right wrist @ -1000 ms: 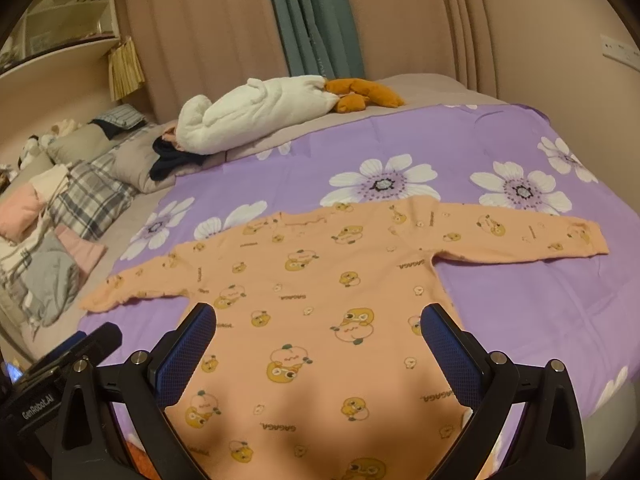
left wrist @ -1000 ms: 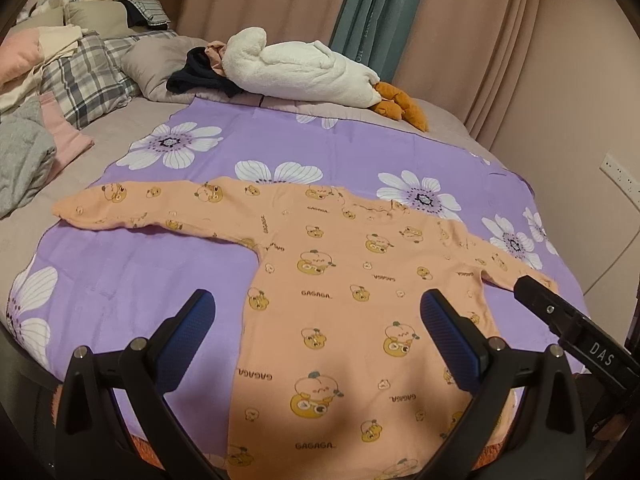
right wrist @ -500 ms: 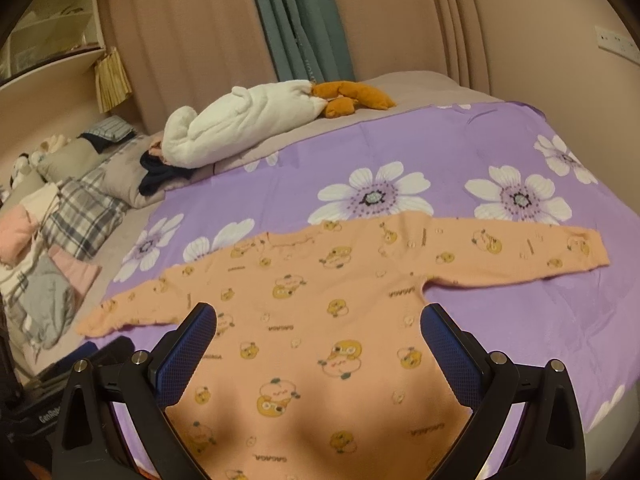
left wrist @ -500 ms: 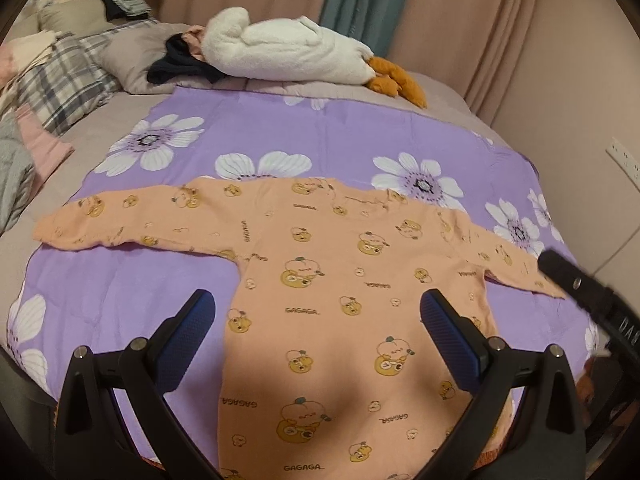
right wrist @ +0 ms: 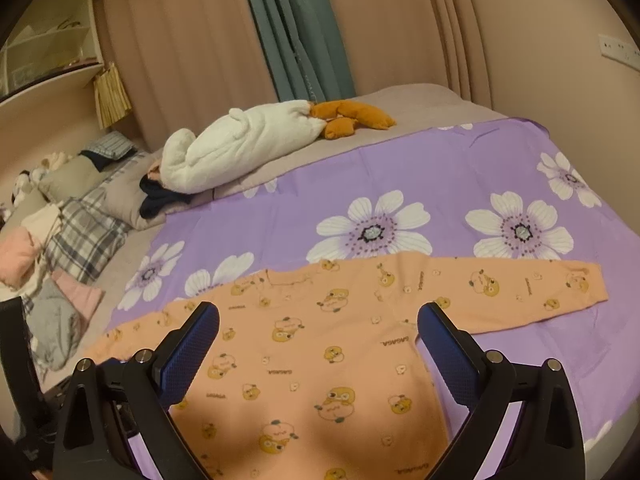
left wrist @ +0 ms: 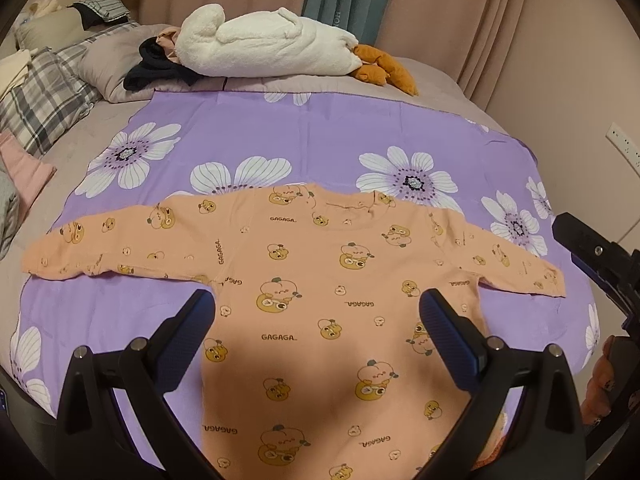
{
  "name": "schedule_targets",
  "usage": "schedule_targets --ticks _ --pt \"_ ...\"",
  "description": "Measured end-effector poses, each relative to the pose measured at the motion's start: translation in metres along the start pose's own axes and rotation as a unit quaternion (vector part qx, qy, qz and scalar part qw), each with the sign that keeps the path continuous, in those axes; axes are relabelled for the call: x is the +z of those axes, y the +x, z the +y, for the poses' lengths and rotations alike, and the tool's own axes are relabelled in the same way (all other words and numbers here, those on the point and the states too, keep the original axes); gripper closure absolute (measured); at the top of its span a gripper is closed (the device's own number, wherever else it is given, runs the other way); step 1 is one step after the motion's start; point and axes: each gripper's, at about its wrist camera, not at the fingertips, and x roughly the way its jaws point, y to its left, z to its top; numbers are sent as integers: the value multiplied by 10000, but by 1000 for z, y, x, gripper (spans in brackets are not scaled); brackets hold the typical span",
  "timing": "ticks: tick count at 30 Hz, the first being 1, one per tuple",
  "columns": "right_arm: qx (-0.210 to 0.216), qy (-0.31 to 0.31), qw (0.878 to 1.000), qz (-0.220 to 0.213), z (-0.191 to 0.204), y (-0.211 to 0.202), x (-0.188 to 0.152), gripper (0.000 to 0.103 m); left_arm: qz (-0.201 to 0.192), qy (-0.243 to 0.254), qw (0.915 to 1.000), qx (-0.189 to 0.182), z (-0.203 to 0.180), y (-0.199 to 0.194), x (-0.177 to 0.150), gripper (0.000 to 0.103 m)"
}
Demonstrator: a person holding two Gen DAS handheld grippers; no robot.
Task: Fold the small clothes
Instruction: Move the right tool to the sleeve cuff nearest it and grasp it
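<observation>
The left gripper (left wrist: 318,316) hovers above the orange shirt (left wrist: 304,280) with its jaws spread wide and nothing between them. The right gripper (right wrist: 318,328) hovers likewise, jaws spread wide and empty.

The orange shirt lies flat and unfolded on the purple floral sheet (left wrist: 320,136), directly ahead of and below both grippers. Its body runs between the fingers of each gripper in both wrist views. One sleeve (left wrist: 100,248) extends out past the left gripper's left finger; the other sleeve (right wrist: 520,288) extends out beyond the right gripper's right finger. The neckline points away from the grippers.

In the left wrist view, part of the right gripper (left wrist: 600,264) shows at the right edge, near the end of the sleeve on that side.

Well ahead of both grippers, past the far edge of the sheet, lies a white plush toy (left wrist: 264,44). A plaid pillow (left wrist: 44,96) lies far to the left.
</observation>
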Motion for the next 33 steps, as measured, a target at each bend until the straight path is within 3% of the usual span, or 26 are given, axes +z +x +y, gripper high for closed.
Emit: schedule_targets --ticks 9,15,19,25,33 --pt "93 552 9984 48 -34 12 12 13 198 8 9997 154 1 23 3 1" --pt "91 1391 9902 43 -92 18 22 32 468 30 9987 198 1 49 -6 2" --pt "-191 1933 9810 19 -140 18 24 36 775 41 9968 177 5 71 -18 8" --pt "-1030 2832 9534 159 -227 24 8 44 1113 9 9935 259 11 92 -35 19" --pt "-1826 3721 9088 480 -313 45 -29 51 1414 -23 9894 327 19 107 -52 19"
